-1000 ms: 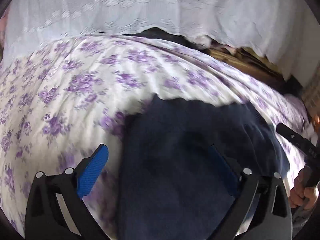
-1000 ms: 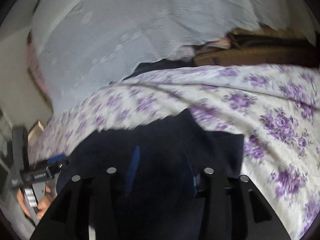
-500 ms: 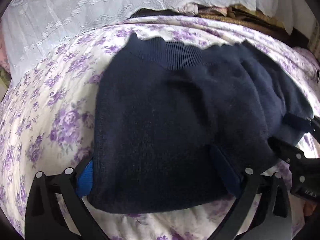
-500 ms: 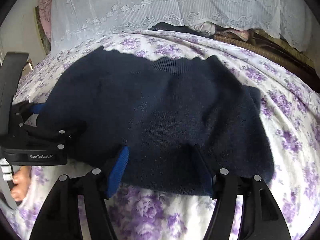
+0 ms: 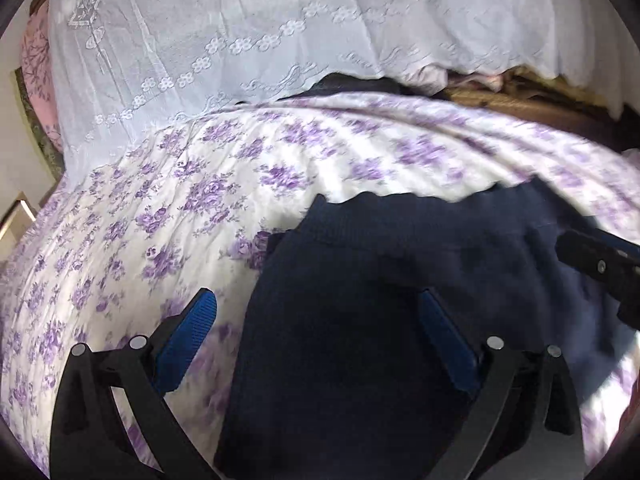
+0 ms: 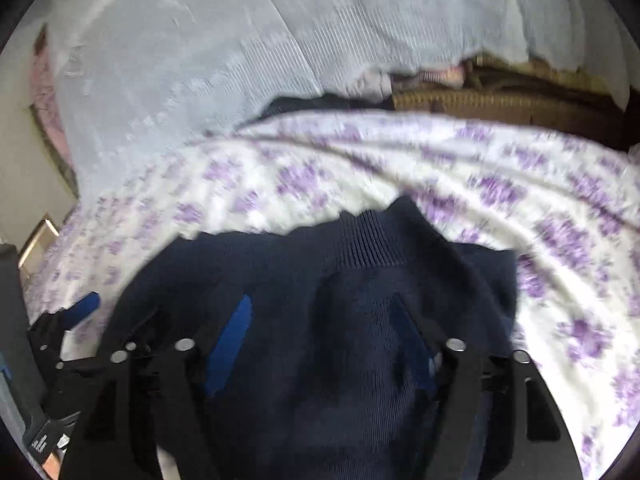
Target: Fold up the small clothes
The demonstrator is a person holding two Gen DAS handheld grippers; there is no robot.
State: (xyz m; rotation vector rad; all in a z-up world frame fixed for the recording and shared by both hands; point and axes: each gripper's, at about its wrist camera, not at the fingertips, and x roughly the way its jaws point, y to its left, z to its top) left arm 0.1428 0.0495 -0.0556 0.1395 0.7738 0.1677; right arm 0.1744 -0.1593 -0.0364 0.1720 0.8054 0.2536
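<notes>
A navy knit sweater [image 5: 360,320] lies on the purple-flowered bedspread [image 5: 180,208], ribbed collar toward the far side. My left gripper [image 5: 316,320] is open, its blue pads wide apart over the sweater's left part: the left pad is over the bedspread, the right pad over the knit. In the right wrist view the sweater [image 6: 360,280] fills the lower half. My right gripper [image 6: 324,328] is open, both pads low over the knit. Each gripper shows in the other's view: the right one [image 5: 600,268], the left one [image 6: 72,320].
A white embroidered cloth [image 5: 240,40] hangs behind the bed. A woven brown basket [image 6: 500,100] with clothes stands at the back right. The bedspread reaches to the left and right of the sweater.
Both grippers have moved forward and lower over the sweater since half a second ago. The sweater now fills the near part of both views, and the views are motion-blurred.
</notes>
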